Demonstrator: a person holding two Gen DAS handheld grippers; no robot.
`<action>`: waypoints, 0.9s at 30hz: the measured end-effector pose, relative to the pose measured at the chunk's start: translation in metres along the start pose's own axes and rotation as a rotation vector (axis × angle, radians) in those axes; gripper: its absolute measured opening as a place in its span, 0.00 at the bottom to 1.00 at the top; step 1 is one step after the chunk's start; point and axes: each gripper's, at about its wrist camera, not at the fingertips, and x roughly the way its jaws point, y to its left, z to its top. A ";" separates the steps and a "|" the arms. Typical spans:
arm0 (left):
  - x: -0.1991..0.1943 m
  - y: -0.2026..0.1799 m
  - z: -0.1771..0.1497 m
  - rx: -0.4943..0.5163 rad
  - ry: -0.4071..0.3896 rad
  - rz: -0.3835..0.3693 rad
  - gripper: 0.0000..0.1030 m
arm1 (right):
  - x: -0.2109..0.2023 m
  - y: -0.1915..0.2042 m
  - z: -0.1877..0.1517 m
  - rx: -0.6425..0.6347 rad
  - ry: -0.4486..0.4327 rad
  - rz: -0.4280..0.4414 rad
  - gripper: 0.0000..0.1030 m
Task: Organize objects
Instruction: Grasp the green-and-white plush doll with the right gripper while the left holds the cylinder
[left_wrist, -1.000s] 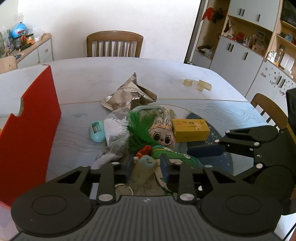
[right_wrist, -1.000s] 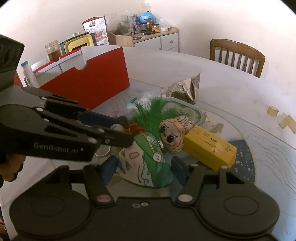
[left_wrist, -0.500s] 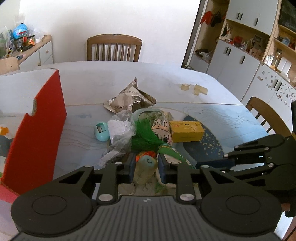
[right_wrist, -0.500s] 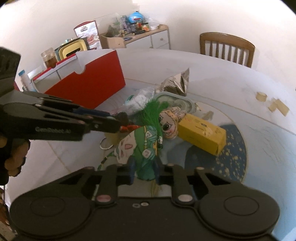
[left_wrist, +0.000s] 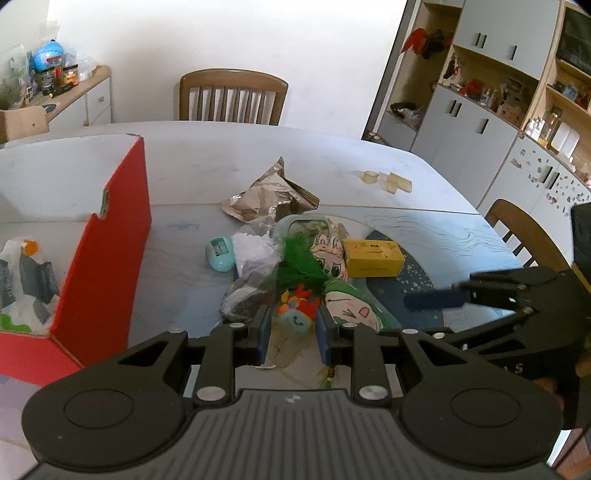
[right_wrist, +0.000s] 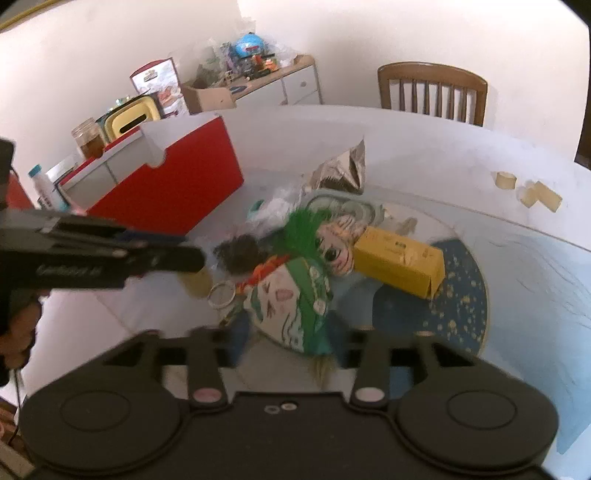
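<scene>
My left gripper (left_wrist: 291, 330) is shut on a small beige plush keychain toy (left_wrist: 297, 317) with an orange tuft, held just above the pile; a metal key ring (right_wrist: 221, 293) hangs by it. A green-haired rag doll (left_wrist: 327, 254) in a green dress (right_wrist: 291, 306) lies on the table beside a yellow box (left_wrist: 371, 253). My right gripper (right_wrist: 290, 345) straddles the doll's dress, its jaws opening and blurred, the pads apart from the cloth. The right gripper's fingers (left_wrist: 436, 299) show at the right of the left wrist view.
A red open box (left_wrist: 110, 251) holding a printed bag stands at the left. A foil bag (left_wrist: 266, 195), a clear plastic bag (left_wrist: 255, 254) and a teal egg-shaped item (left_wrist: 219, 253) crowd the pile. Wooden blocks (left_wrist: 388, 181) lie far right. A chair (left_wrist: 232, 96) stands behind the table.
The right gripper shut on the doll's green dress, then sprang wide again. The left gripper drew back and rose with the small plush toy in it.
</scene>
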 end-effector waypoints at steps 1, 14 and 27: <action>-0.001 0.001 0.000 -0.001 0.000 0.000 0.24 | 0.004 0.000 0.002 -0.001 0.000 0.004 0.67; -0.008 0.009 -0.003 -0.027 0.005 0.005 0.24 | 0.046 0.007 0.006 -0.029 0.061 -0.032 0.59; -0.028 0.020 0.015 -0.037 -0.004 -0.058 0.24 | -0.009 0.024 0.025 -0.015 0.000 0.001 0.51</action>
